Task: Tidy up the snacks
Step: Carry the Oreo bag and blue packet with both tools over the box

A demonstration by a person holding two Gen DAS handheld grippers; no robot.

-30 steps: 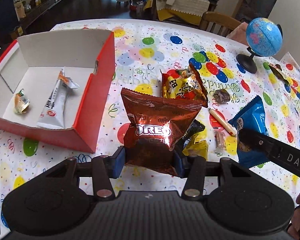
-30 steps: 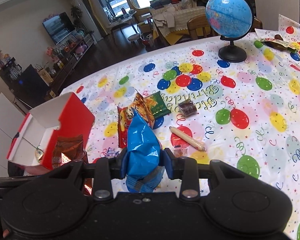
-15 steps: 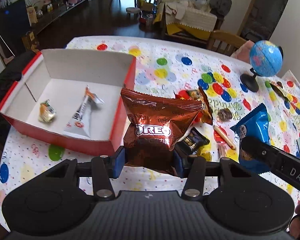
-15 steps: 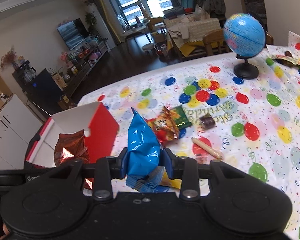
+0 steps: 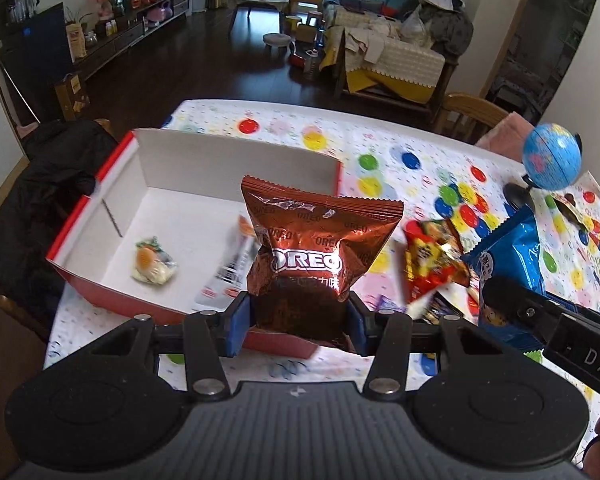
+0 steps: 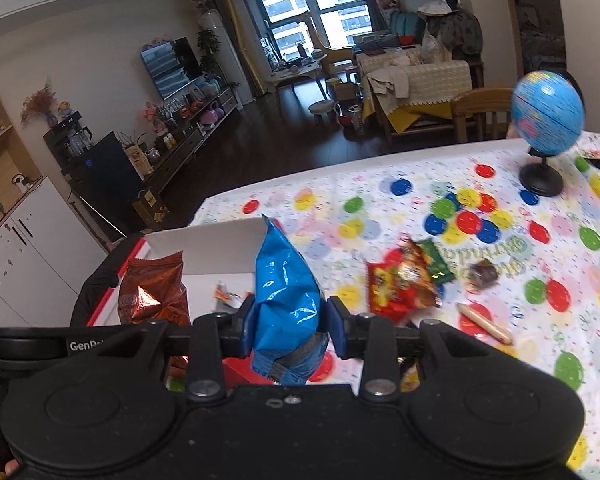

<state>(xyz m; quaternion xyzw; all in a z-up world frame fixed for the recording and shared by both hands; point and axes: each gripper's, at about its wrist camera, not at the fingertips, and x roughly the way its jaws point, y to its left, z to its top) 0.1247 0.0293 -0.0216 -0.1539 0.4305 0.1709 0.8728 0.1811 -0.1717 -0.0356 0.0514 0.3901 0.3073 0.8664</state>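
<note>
The left gripper (image 5: 299, 322) squeezes the Oreo bag (image 5: 314, 256), standing tall right over the near wall of the red box (image 5: 100, 292). The right gripper (image 6: 288, 326) pinches the blue bag (image 6: 286, 300), pointing up, beside that box, so the left is nearer to dropping in

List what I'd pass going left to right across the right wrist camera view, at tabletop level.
Copper Oreo bag → blue snack bag in the right gripper → red and yellow snack packet → dark wrapped candy → globe.
</note>
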